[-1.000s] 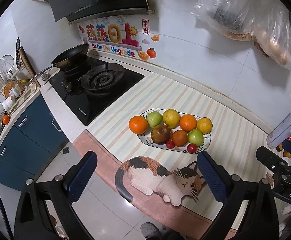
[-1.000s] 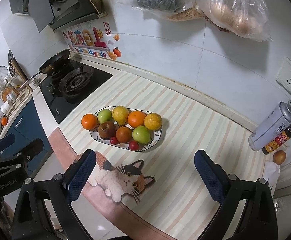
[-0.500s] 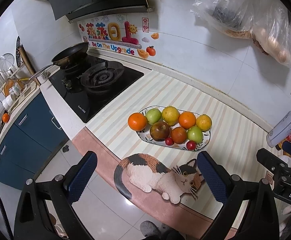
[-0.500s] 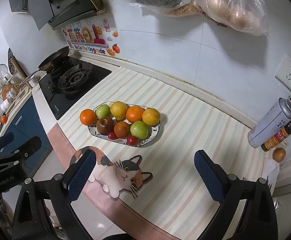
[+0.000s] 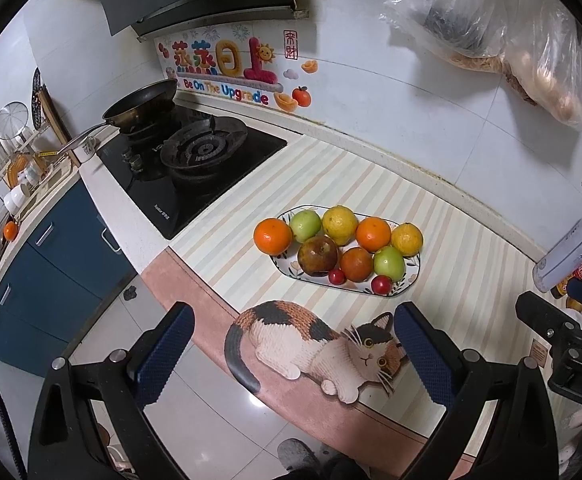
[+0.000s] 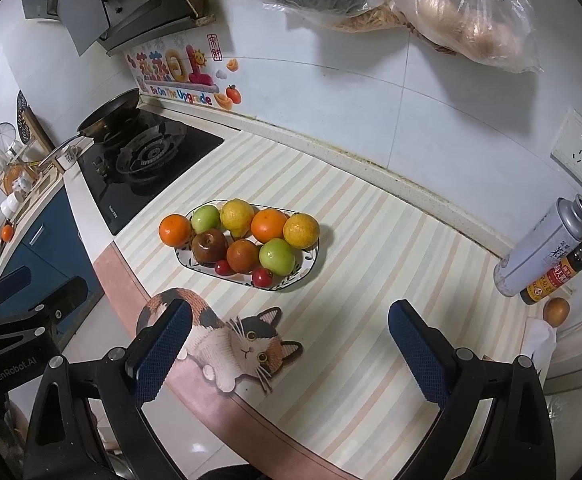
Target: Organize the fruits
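Observation:
An oval patterned plate [image 5: 401, 288] [image 6: 309, 270] on the striped counter holds several fruits: oranges, green apples, a yellow citrus, a dark red apple [image 5: 317, 255] [image 6: 210, 245] and small red cherry fruits [image 5: 381, 283]. One orange [image 5: 272, 236] [image 6: 175, 230] sits at the plate's left end. My left gripper [image 5: 291, 354] is open and empty, hovering in front of the counter edge, short of the plate. My right gripper [image 6: 289, 350] is open and empty, above the front of the counter, near the plate's right side.
A gas stove [image 5: 195, 160] with a frying pan [image 5: 141, 104] lies left of the plate. A spray can [image 6: 539, 248], a sauce bottle [image 6: 563, 268] and an egg [image 6: 556, 311] stand at the right. A cat-shaped mat [image 5: 315, 344] lies at the counter front. Plastic bags [image 6: 431, 4] hang on the wall.
Both grippers have moved slightly forward and toward the counter; the plate sits a little higher in both views. Nothing was grasped or released.

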The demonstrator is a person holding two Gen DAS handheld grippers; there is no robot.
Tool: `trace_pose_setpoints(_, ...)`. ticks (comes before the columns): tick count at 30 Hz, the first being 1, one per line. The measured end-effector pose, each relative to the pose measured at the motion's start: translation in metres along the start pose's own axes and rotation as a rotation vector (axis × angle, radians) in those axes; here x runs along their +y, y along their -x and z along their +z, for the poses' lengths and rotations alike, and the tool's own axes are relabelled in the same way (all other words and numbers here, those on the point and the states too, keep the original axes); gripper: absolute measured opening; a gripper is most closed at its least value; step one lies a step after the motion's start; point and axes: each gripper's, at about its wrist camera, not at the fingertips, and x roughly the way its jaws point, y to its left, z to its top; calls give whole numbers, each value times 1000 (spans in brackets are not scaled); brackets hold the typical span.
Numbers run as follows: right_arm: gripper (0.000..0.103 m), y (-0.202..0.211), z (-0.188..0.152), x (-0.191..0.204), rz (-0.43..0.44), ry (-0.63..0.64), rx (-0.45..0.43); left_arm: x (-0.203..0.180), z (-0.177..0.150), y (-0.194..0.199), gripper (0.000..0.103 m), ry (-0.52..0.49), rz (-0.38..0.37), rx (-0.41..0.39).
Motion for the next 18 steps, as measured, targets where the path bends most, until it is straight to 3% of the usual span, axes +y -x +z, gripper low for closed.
trace_pose_setpoints(18,100,1,-5,-2,-4,-6,-1,-6,0,3,102,-13,11,-15)
